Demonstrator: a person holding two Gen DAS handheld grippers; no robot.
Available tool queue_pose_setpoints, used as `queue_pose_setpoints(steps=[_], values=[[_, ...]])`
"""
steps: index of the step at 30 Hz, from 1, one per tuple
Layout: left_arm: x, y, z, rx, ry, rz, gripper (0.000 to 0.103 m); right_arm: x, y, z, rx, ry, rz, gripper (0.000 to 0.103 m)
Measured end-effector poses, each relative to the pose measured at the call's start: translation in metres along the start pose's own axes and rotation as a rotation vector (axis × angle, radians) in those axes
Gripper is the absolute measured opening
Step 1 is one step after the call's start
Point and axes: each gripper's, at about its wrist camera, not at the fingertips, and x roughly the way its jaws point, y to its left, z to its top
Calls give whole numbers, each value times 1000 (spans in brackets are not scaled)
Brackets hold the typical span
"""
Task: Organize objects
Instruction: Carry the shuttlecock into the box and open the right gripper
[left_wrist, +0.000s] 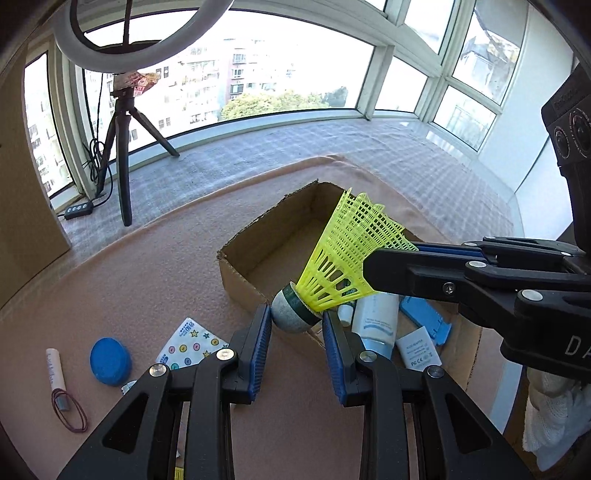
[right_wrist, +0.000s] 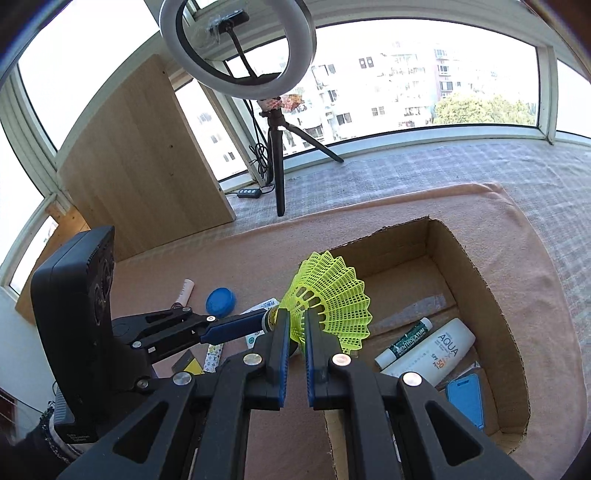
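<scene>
- Left hand-held gripper (left_wrist: 297, 326): pads clamp the cork of one yellow shuttlecock (left_wrist: 343, 258).
- Right hand-held gripper (right_wrist: 295, 328): closed on its skirt.
- Shuttlecock in the air above the cardboard box (right_wrist: 495, 295); axis tilted, skirt up and away in the left wrist view.
- Box holds one sunscreen tube (right_wrist: 432, 350) and one lip balm (right_wrist: 402, 343).

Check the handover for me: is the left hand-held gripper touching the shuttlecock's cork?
Touching. The left wrist view shows the cork pinched between the left hand-held gripper's blue pads, no gap on either side.
</scene>
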Motion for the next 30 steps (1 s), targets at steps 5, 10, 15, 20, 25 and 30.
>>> queue_pose_setpoints(steps=[5,10,15,20,25,30], values=[[10,-13,8,17,2,-6,31,-3,-16,3,24,-8,-12,7],[18,-18,12,24,9,-10,31,-3,-26,5,36,-8,-24,7],[21,-17,13,21,18,-20,38,-3,-31,3,33,-8,-31,11],[16,-11,12,15,1,19,82,-10,-32,1,33,-61,-112,78],[15,-4,9,0,11,24,82,-7,-36,1,55,-44,-121,78],[9,3,3,-10,11,35,82,-4,-33,-1,60,-39,-119,78]])
